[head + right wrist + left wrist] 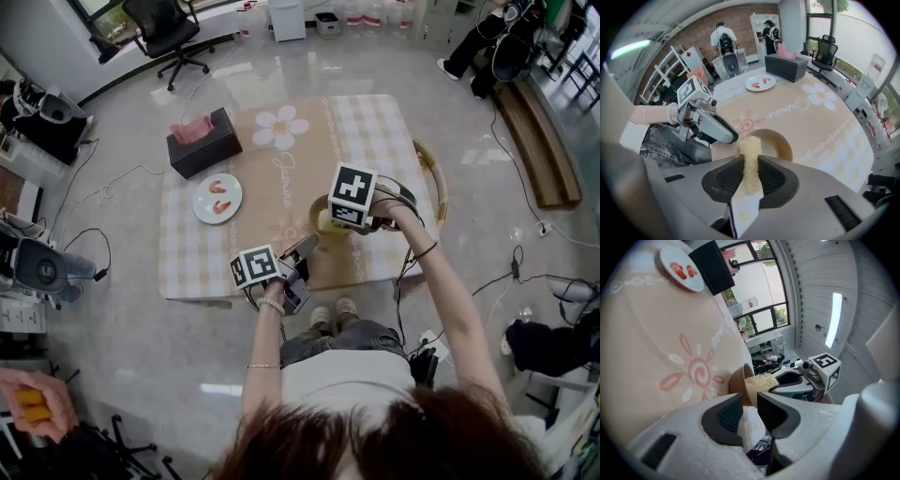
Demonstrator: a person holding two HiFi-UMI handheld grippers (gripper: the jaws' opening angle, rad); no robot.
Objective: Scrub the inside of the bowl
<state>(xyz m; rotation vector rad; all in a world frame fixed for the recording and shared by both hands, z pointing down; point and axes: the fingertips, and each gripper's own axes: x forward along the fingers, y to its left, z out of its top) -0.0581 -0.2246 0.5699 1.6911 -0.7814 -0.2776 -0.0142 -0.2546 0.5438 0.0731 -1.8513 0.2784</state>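
Note:
A bowl (317, 228), brown outside and cream inside, stands near the table's front edge. My left gripper (302, 251) reaches it from the near left and is shut on its rim. In the left gripper view the bowl wall (738, 385) runs between the jaws of the left gripper (750, 411). My right gripper (339, 217) hangs over the bowl, shut on a yellowish mesh scrubber (750, 150). The scrubber's tip sticks out past the right gripper (751, 173) over the bowl's near rim (780, 143). The scrubber (761, 380) also shows inside the bowl's mouth.
A beige checked cloth with flower prints covers the table (370, 122). A dark tissue box (203, 142) and a white plate (217, 198) with red pieces stand at the far left. A woven hoop (433, 173) hangs off the right edge. Two people (724, 35) stand far behind.

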